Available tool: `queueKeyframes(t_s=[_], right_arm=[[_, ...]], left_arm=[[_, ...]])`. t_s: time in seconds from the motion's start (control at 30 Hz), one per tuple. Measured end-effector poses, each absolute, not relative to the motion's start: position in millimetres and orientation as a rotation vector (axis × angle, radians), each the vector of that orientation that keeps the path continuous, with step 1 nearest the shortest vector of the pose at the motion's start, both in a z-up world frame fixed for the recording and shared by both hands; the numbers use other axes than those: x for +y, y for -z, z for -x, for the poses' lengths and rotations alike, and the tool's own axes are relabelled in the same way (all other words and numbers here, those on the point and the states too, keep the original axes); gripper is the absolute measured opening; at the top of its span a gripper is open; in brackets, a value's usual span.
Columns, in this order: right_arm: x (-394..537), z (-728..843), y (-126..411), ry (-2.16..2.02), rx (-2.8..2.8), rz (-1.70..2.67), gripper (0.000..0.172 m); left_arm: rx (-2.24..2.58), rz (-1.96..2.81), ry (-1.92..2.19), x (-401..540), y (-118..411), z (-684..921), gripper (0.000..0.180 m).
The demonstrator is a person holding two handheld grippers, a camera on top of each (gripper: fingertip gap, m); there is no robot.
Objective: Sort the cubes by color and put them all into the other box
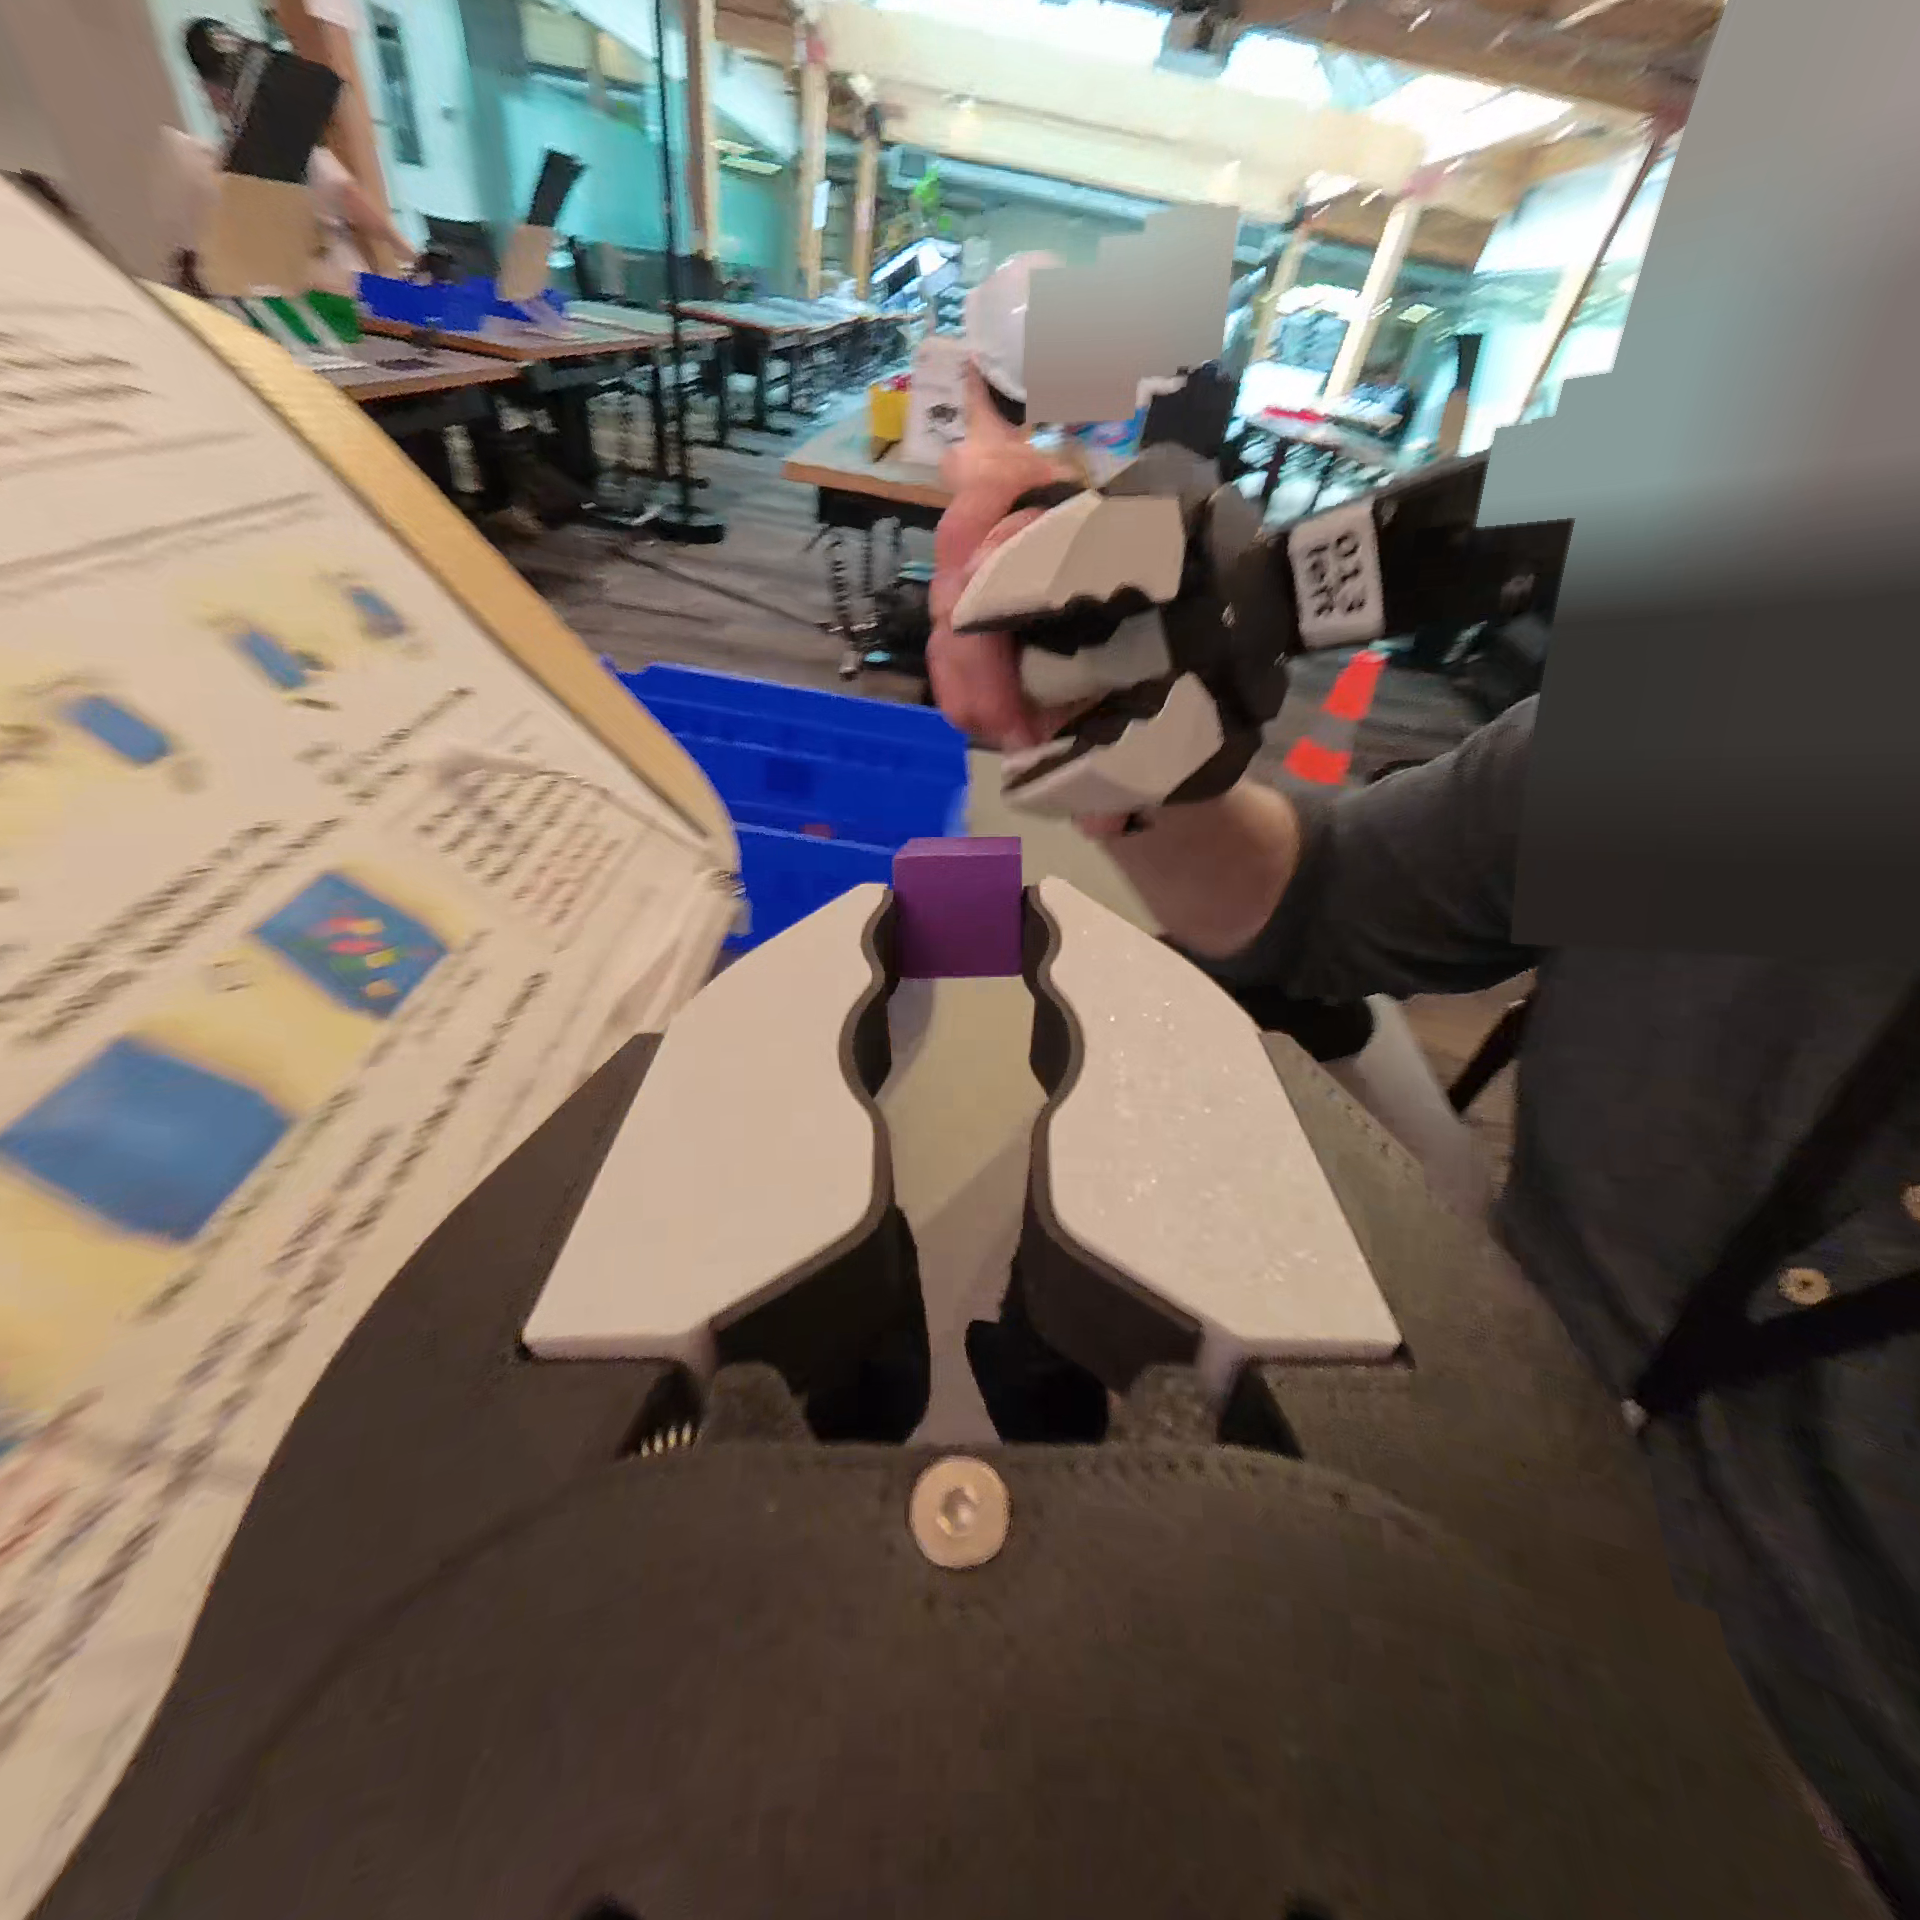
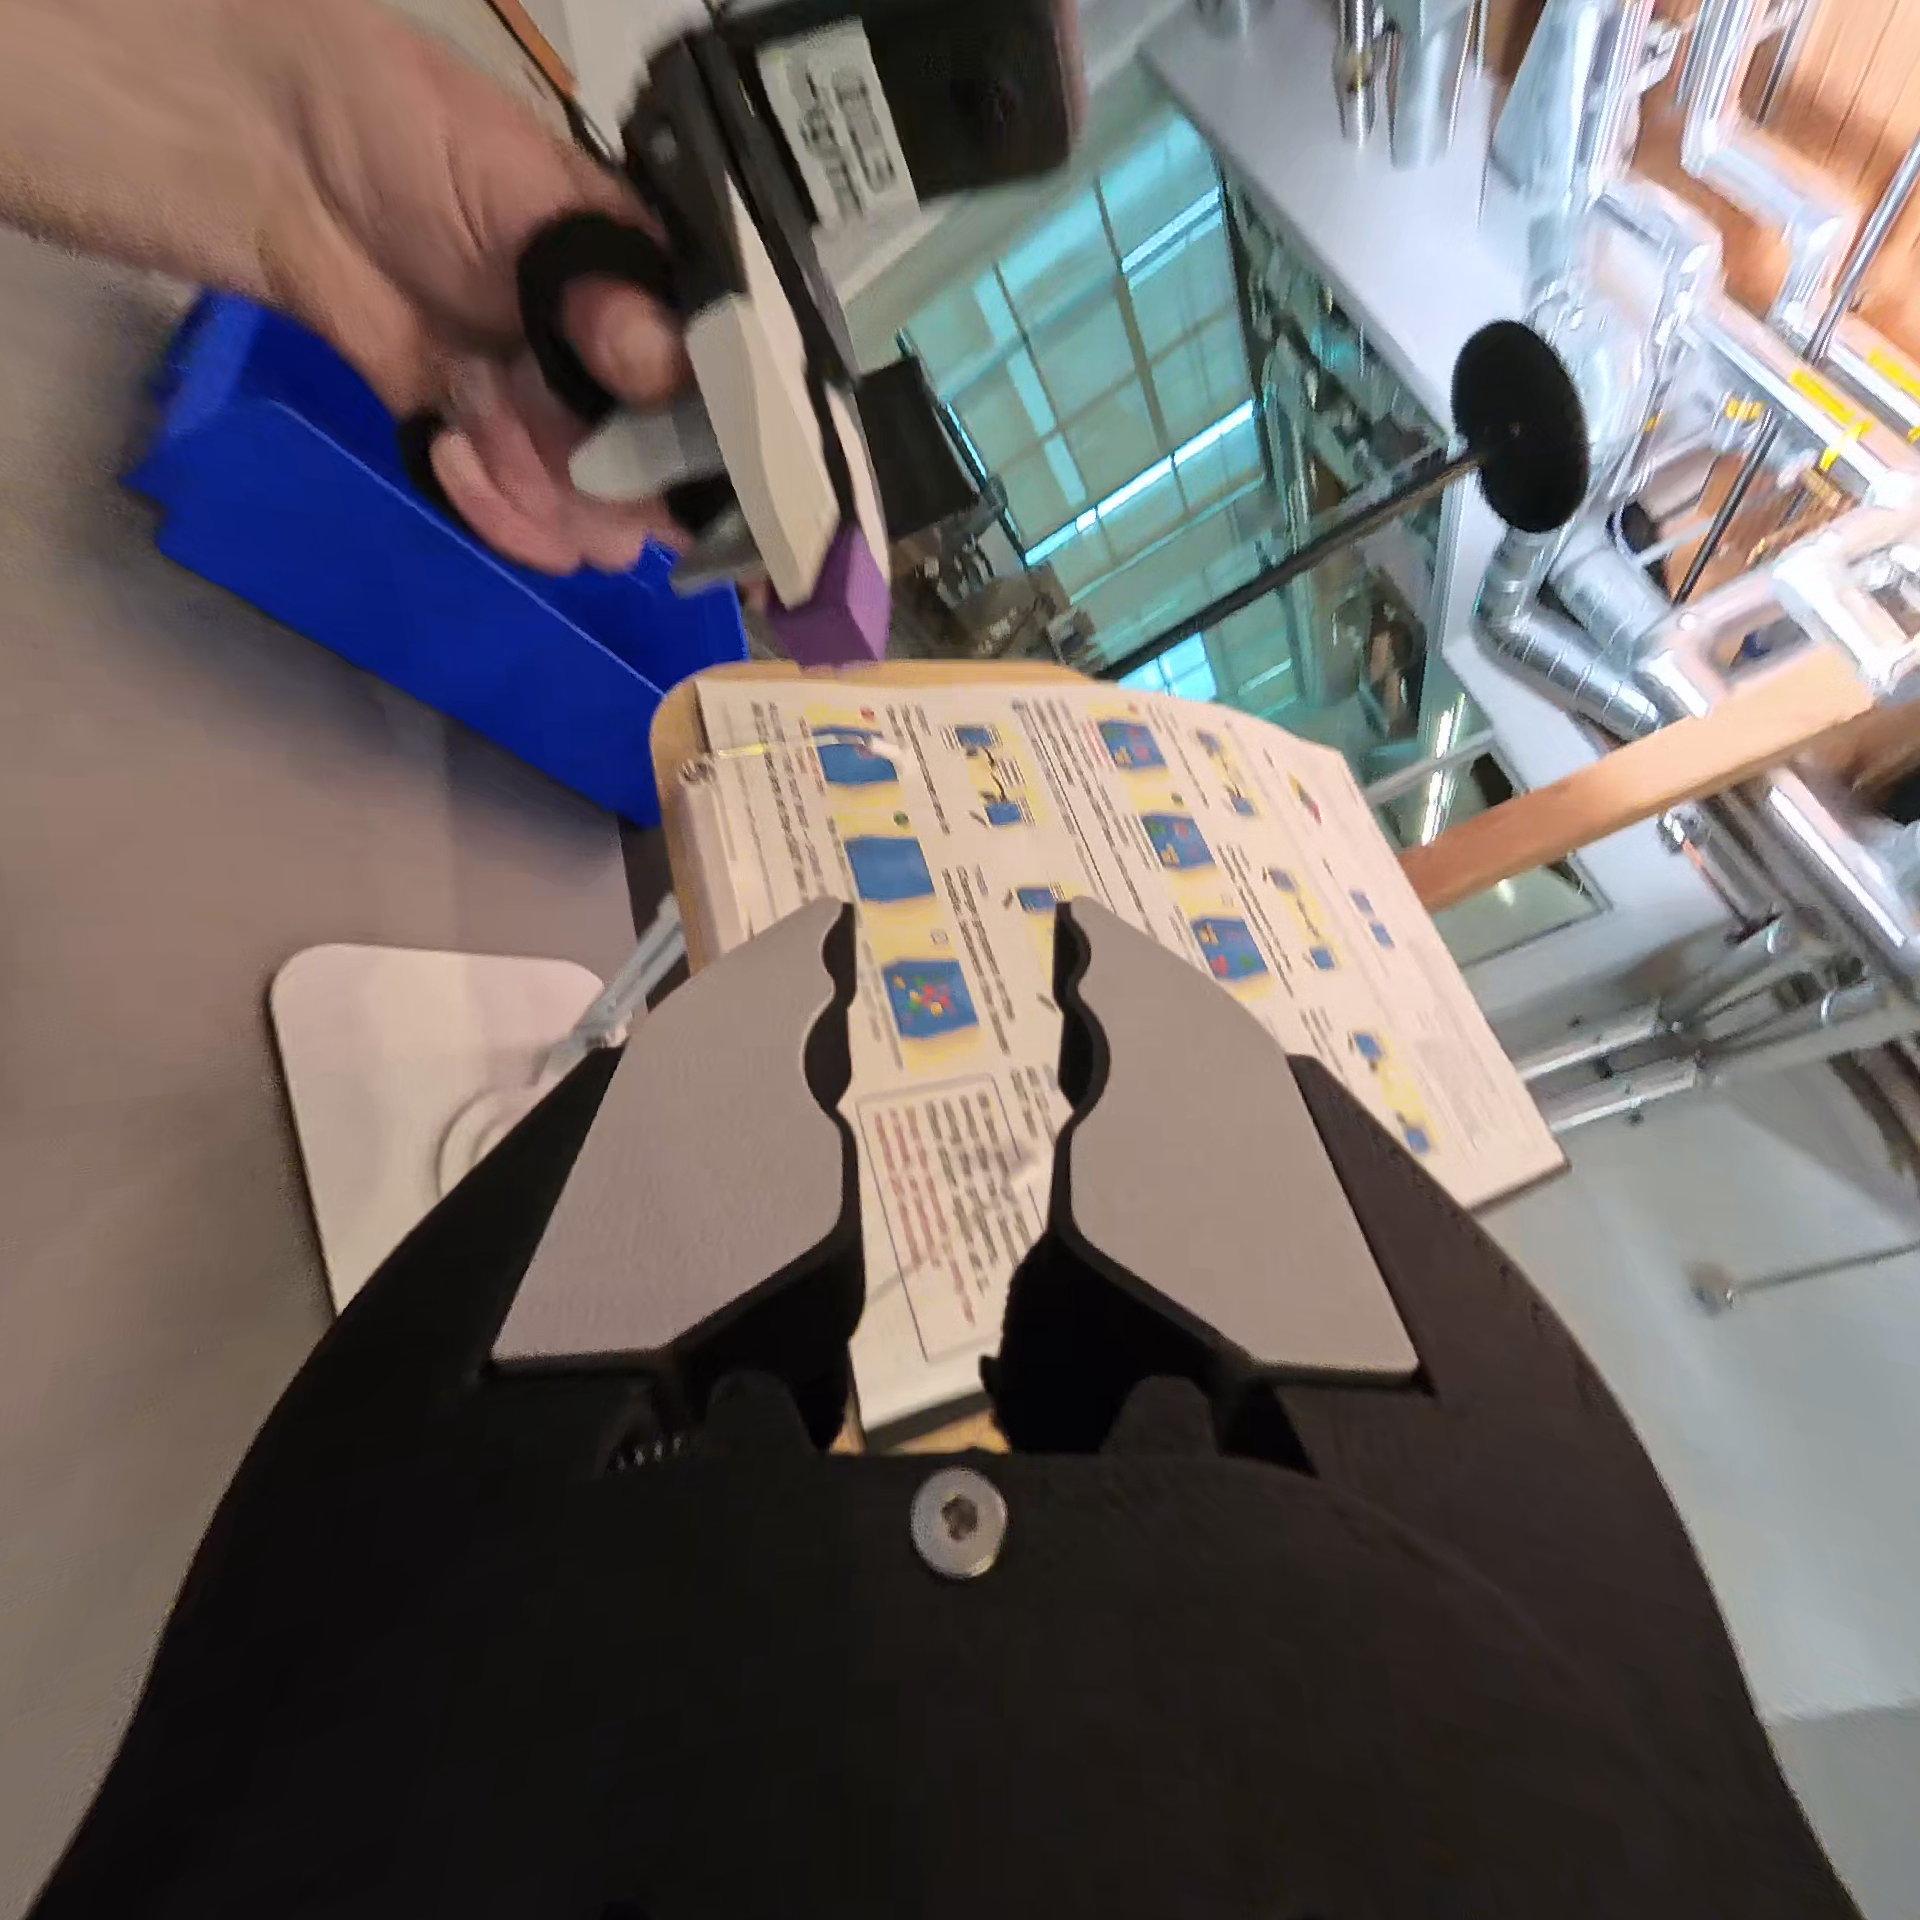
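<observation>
Left wrist view: a small purple cube [image 1: 958, 909] sits clamped at the tips of the left gripper [image 1: 958, 914], both grey pads pressed to its sides. Just beyond and left of those tips lies a blue plastic box [image 1: 831, 748] with ribbed walls. A tilted board carrying a printed instruction sheet [image 1: 260, 831] stands to the gripper's left. Ahead and to the right, a person's hand holds the right gripper [image 2: 956, 925], whose fingers stand parted and bare before the same sheet.
</observation>
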State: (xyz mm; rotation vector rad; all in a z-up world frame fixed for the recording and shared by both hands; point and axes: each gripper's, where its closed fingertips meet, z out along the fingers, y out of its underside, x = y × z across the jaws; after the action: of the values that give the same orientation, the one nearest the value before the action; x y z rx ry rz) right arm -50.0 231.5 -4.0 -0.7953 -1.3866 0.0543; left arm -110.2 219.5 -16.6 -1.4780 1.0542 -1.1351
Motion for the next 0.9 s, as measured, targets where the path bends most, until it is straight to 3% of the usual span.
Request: queueKeyframes(t_s=[0.23,0.47,0.7,0.83,0.9], right_arm=[[210,79,22,-0.068,-1.408,0.695,0.041],[207,86,30,-0.044,-1.41,0.663,0.024],[214,73,20,-0.005,-1.427,0.701,0.022],[264,17,5,0.091,-1.42,0.927,0.022],[302,-35,14,0.177,-1.432,1.186,0.022]], left_arm=[[1.022,1.416,1.422,204,29,71,0.023],[1.034,1.38,1.524,193,32,59,0.022],[0.987,1.363,1.571,196,25,64,0.028],[0.981,1.305,1.463,200,10,84,0.0],[0.988,1.317,1.387,204,8,91,0.0]])
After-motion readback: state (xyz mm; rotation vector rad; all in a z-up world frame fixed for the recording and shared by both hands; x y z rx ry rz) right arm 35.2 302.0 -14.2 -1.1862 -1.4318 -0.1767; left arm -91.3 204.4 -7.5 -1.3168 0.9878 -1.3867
